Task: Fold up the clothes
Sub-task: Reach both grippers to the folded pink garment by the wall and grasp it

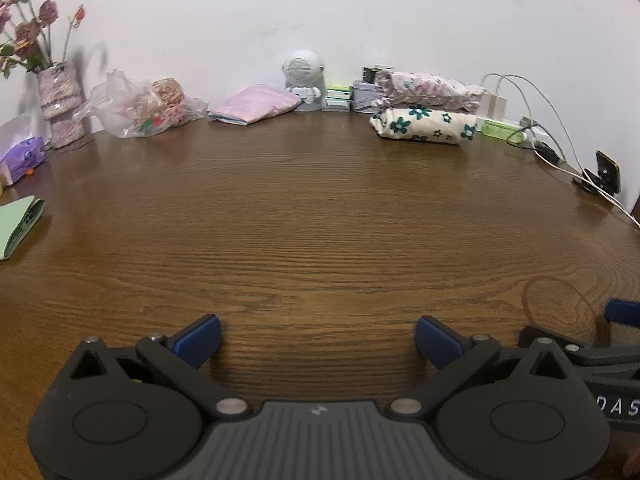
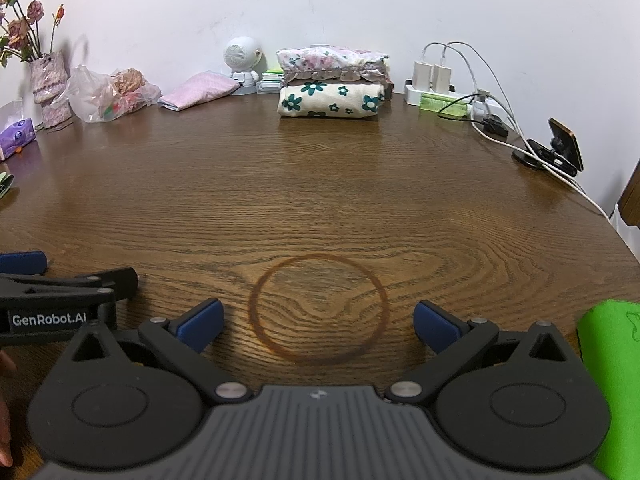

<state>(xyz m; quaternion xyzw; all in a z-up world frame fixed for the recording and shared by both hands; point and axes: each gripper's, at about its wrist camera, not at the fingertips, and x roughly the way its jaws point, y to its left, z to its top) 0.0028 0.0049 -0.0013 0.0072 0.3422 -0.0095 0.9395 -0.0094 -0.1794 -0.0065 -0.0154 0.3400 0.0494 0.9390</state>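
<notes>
A brown wooden table [image 1: 320,216] fills most of both views, bare across its middle, with a white wall [image 1: 360,12] behind it. A dark ring stain [image 2: 318,308] marks the wood near the right gripper.

Both grippers rest low at the near edge, side by side. The left gripper [image 1: 318,338] has its two blue-padded fingers spread wide apart with nothing between them. The right gripper [image 2: 318,326] is the same, its fingers wide apart and holding nothing, framing the ring stain.

The clothes lie along the far edge by the wall. Two folded garments are stacked there: a cream cloth with teal flowers [image 2: 330,101] underneath, and a pink floral frilled cloth [image 2: 332,63] on top. To their left lies a folded pink cloth [image 2: 200,90]. A bright green cloth [image 2: 612,380] sits at the near right corner, just beside the right gripper.

At the far left stands a vase of dried roses [image 1: 60,100], with a crumpled plastic bag [image 1: 140,106] next to it. A small white round robot figure [image 1: 303,80] stands against the wall between the pink cloth and the stack. At the far right, white chargers and cables [image 2: 436,76] sit in a power strip, and a small black phone stand [image 2: 554,152] is nearer the right edge.
</notes>
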